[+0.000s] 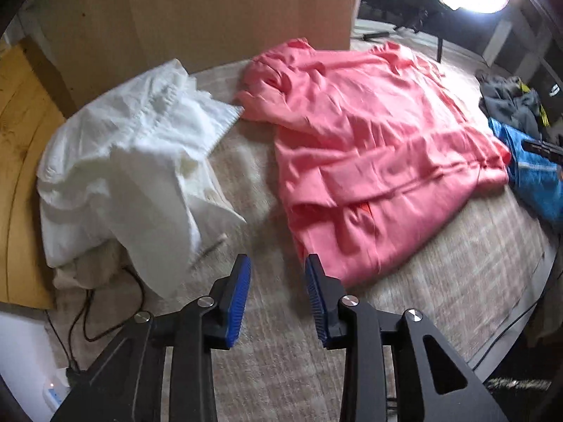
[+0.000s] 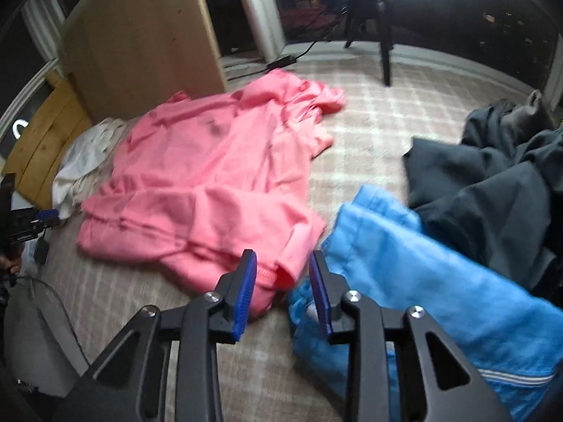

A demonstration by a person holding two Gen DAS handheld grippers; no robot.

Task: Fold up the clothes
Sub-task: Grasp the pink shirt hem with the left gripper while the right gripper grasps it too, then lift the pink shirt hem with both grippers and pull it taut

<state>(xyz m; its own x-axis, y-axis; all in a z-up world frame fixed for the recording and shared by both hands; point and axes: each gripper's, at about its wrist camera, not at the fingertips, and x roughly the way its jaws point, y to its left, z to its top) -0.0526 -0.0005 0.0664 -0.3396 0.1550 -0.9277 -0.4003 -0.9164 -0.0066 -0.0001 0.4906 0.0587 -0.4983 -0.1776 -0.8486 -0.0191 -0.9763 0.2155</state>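
Observation:
A pink garment (image 1: 369,161) lies partly folded on the pale carpet (image 1: 281,351), its near hem doubled over. My left gripper (image 1: 278,263) hovers open above the carpet, just off the garment's near-left corner, with nothing between its blue pads. In the right wrist view the same pink garment (image 2: 204,176) spreads to the left. My right gripper (image 2: 282,260) stands open over its near-right corner, where the pink hem meets a blue garment (image 2: 422,274). No cloth is pressed between its pads.
A crumpled white garment (image 1: 133,161) lies left of the pink one. Dark grey clothes (image 2: 492,190) are heaped at the right. Behind stands a wooden cabinet (image 1: 211,10). Black cables (image 1: 88,316) run along the floor at the near left, and a tripod leg (image 2: 385,52) stands at the back.

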